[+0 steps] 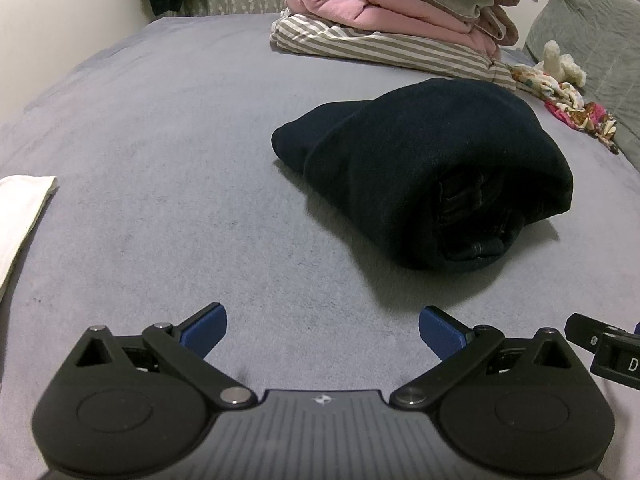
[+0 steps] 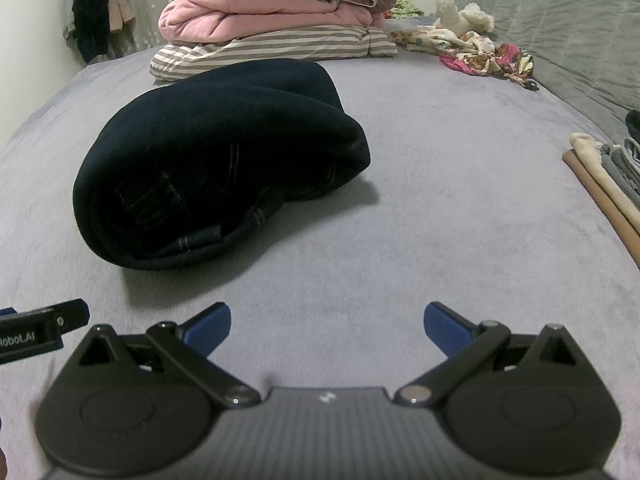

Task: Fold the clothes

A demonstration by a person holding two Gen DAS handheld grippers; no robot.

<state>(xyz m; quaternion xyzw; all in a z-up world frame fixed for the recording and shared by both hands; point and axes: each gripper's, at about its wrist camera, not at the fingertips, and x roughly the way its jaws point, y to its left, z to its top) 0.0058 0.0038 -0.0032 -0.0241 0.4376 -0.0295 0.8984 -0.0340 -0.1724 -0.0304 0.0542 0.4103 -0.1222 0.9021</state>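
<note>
Both grippers spread wide and empty; folded dark jeans lie on the grey bed cover ahead of them.

The left gripper (image 1: 322,330) has its blue-padded fingers (image 1: 206,330) fully apart above the grey bed cover (image 1: 160,160), with nothing between them. The right gripper (image 2: 327,328) stands the same way, wide apart and holding nothing. The dark jeans (image 1: 424,168) rest as a folded bundle on the cover, ahead and to the right of the left gripper, ahead and to the left of the right gripper, clear of both. Behind the bundle sits a stack of striped and pink bedding (image 1: 400,16). A white cloth (image 1: 20,216) lies at the left edge of the left view. Folded garments (image 2: 608,172) lie at the right edge of the right view. A floral cloth (image 2: 480,54) and a plush toy (image 2: 464,14) lie near the grey pillow (image 2: 560,20).
</note>
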